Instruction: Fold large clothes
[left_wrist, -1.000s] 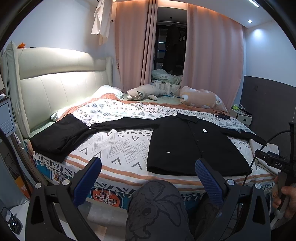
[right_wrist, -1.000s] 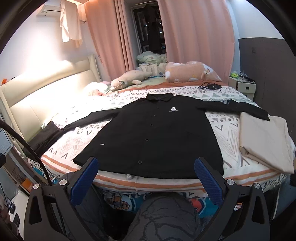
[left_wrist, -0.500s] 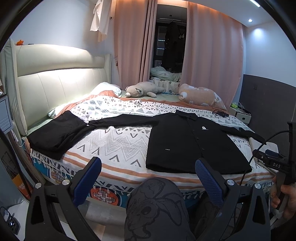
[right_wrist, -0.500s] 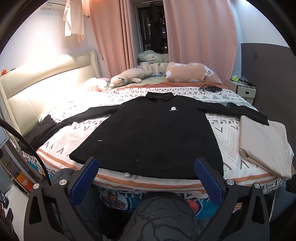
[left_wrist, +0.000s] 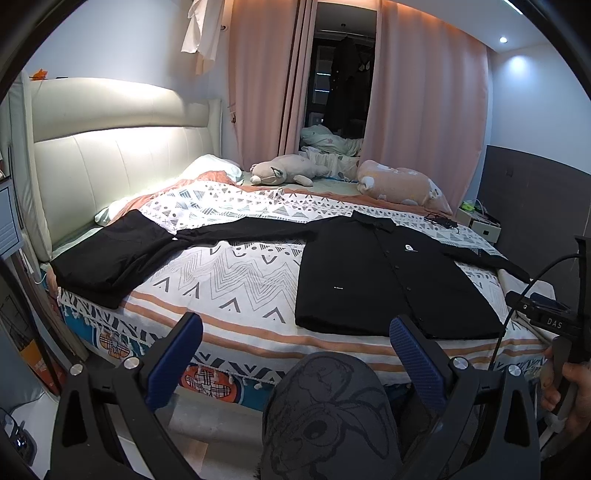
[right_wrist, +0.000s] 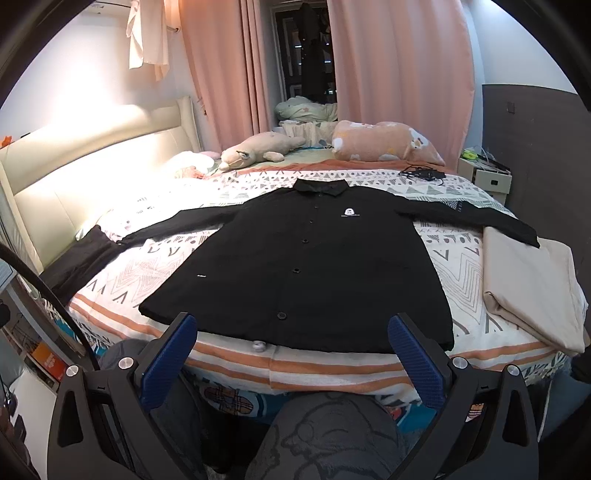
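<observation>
Off the bed edge | left gripper fingers spread, empty | right gripper likewise | shirt untouched

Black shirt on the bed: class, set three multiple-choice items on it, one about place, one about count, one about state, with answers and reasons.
1. Where does the folded beige cloth lie relative to the black shirt?
A. on its collar
B. beside its right-hand sleeve in the picture
C. under its hem

2. How many plush toys lie at the far side of the bed?
A. two
B. four
C. none

3. How is the shirt?
A. rolled up
B. hanging
C. spread flat, buttoned, sleeves out

Answers: 1 B, the sleeve end overlaps the cloth's corner. 2 A, a grey plush and a pink plush. 3 C, both sleeves stretch sideways; left gripper and right gripper are open and hold nothing.
</observation>
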